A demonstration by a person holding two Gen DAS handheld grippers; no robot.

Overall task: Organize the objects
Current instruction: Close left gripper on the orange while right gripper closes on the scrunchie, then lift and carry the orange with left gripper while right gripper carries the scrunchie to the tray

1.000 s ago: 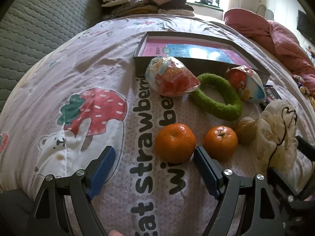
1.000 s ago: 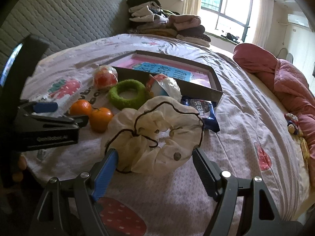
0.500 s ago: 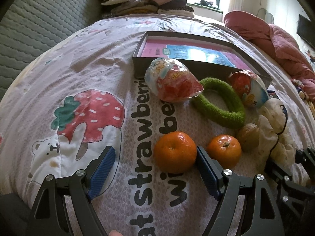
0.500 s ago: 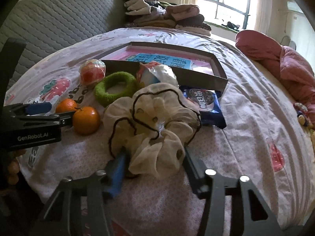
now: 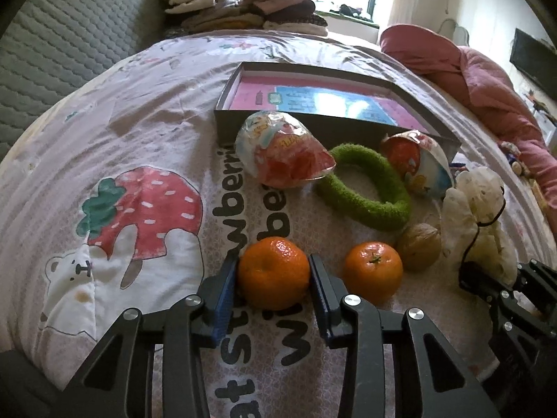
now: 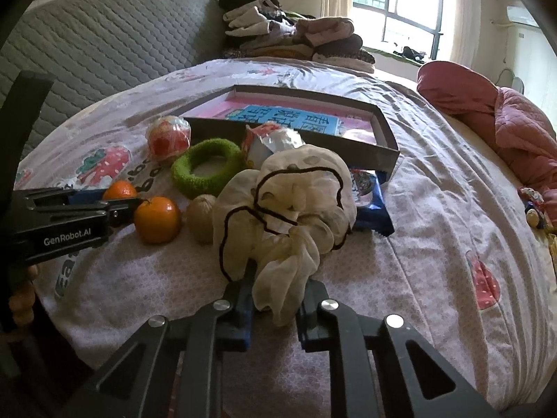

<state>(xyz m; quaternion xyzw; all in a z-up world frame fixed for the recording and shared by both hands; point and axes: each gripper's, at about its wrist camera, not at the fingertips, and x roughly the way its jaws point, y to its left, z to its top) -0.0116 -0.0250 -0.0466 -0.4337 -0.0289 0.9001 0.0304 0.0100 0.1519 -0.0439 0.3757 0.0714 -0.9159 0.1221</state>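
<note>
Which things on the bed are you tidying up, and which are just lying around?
Being tidied:
round orange tangerine, in left gripper
cream ruffled fabric scrunchie, in right gripper
second orange tangerine
brown walnut
fuzzy green ring
shallow dark cardboard box

Just lying around:
folded clothes pile
pink quilted blanket

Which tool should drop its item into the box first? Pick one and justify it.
Probably right. The right tool grips the cream scrunchie, nearer the open box. The left tool clamps a tangerine behind the egg toy.
</note>
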